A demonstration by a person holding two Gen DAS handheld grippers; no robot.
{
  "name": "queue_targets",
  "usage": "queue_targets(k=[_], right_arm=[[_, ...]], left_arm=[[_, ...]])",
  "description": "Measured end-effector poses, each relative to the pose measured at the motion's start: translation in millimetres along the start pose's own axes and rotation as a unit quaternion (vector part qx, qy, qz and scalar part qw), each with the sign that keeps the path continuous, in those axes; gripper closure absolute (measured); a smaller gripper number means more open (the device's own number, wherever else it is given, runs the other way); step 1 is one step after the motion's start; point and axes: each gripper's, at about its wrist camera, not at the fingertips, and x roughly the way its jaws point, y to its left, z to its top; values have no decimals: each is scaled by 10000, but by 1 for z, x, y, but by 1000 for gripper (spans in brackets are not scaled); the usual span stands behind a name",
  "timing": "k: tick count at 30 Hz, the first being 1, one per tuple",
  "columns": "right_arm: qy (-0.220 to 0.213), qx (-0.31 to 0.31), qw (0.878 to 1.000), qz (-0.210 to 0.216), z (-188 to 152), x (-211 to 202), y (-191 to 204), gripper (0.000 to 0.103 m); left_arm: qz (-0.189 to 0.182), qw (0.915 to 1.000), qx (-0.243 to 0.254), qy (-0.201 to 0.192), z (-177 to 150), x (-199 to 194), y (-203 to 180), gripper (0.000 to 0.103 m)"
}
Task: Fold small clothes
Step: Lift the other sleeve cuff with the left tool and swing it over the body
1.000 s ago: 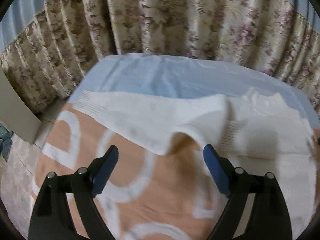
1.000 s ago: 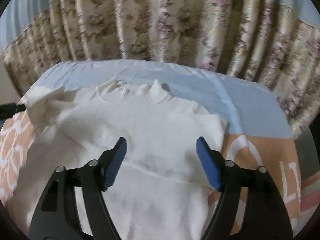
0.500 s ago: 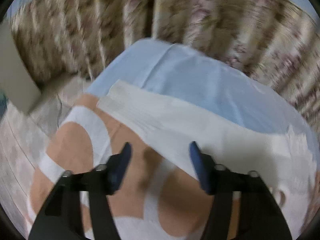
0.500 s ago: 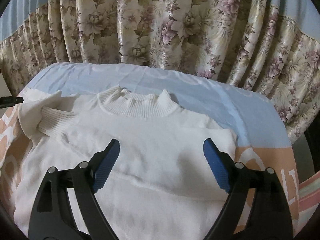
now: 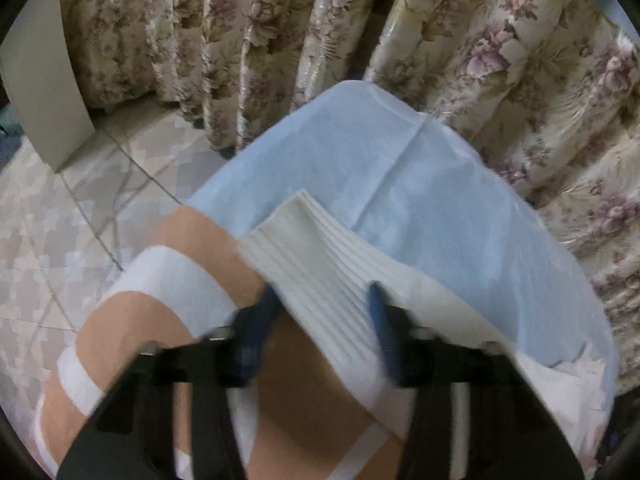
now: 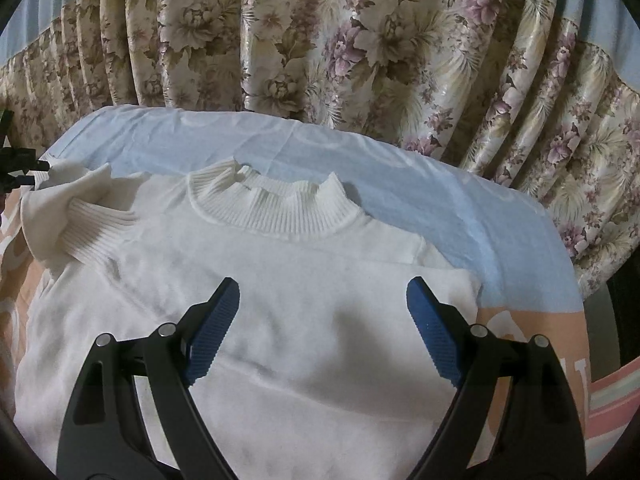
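Sweater: a white knit sweater lies flat, front up, on a cloth-covered table, with its ribbed collar on the far side.
Right gripper: the right gripper hovers above the middle of the sweater's body, its blue-padded fingers spread wide with nothing between them.
Left gripper: the left gripper has its fingers on either side of the ribbed sleeve cuff; they are partly closed, and motion blur hides whether they pinch the knit or only flank it.
Sleeve: in the right wrist view the sleeve's ribbed part is bunched up at the sweater's left shoulder.
Table cover: a peach cloth with white shapes lies under the near part, and a pale blue sheet under the collar and beyond.
Floor: pale patterned tiles show past the table edge.
Background: floral curtains hang behind the table.
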Motion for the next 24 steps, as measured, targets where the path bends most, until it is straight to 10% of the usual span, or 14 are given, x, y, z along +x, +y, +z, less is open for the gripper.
queue_targets(k=[13, 24], right_arm=[[-53, 259, 9995, 145, -3, -5, -23, 18], [112, 819, 9964, 180, -17, -7, -79, 21]], left_arm=[[-548, 9908, 1144, -474, -34, -68, -106, 89], [-1715, 9434, 2839, -47, -175, -112, -301, 89]])
